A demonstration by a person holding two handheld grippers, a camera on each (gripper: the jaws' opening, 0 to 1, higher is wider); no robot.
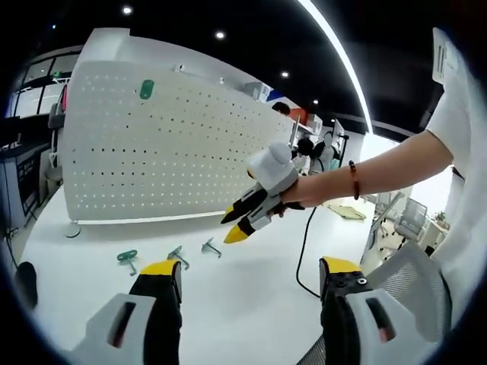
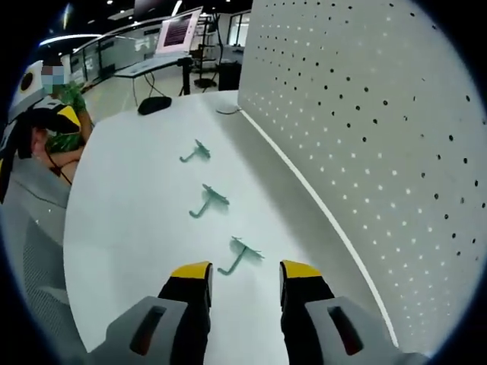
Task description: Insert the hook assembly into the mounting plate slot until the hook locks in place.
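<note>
Three green hooks lie in a row on the white table: the nearest hook just ahead of my right gripper, a middle hook and a far hook. The right gripper is open and hovers over the nearest hook with nothing between its fingers. In the left gripper view the same hooks lie before the white pegboard, which carries a green piece near its top. My left gripper is open and empty. The right gripper, held by a hand, hangs above the table.
The upright pegboard runs along the table's far edge. A black cable drops over the table edge. A black mouse-like object lies far off. Office chairs and desks stand beyond. A person's arm reaches in from the right.
</note>
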